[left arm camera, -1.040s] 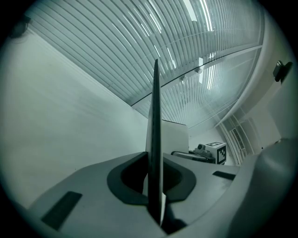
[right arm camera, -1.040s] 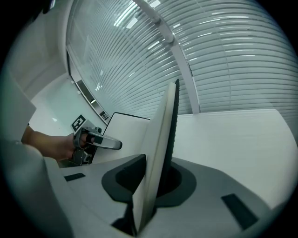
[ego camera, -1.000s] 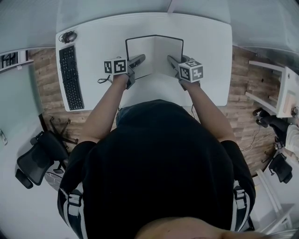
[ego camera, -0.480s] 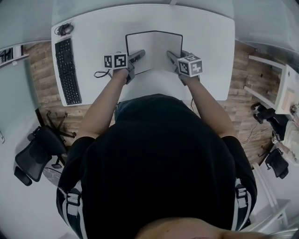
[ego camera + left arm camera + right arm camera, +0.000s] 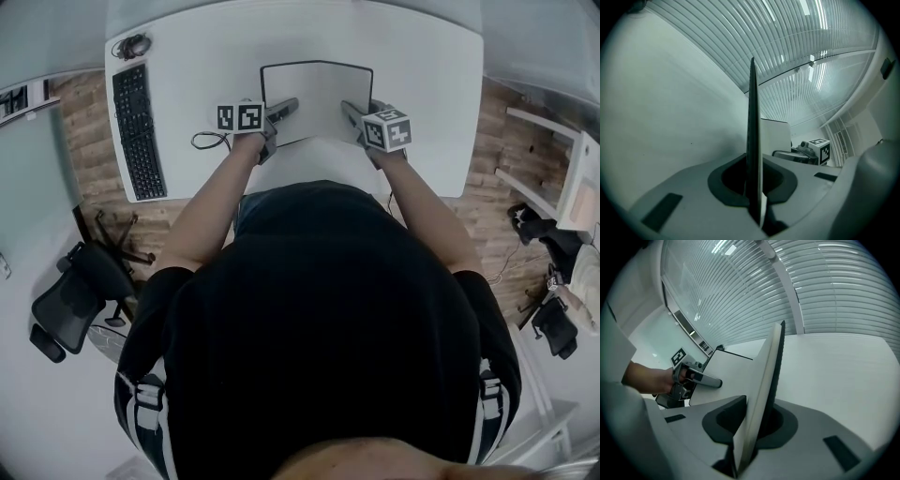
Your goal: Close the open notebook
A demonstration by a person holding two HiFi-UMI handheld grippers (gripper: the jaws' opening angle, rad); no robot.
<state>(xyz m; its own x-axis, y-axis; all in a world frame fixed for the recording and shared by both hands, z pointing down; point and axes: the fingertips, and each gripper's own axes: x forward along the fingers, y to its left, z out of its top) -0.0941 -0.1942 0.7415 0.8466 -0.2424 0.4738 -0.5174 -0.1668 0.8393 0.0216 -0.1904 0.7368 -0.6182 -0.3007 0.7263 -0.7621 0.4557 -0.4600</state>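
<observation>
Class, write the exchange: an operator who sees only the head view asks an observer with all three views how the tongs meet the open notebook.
Operator: In the head view the left tongs reach the notebook's near corner. Have they got it?
Observer: Yes. The left gripper view shows the black cover and white pages clamped between its jaws.
Operator: And the right tongs?
Observer: The right gripper view shows them clamped too, white pages towards the left tongs, black cover on the outer side.
</observation>
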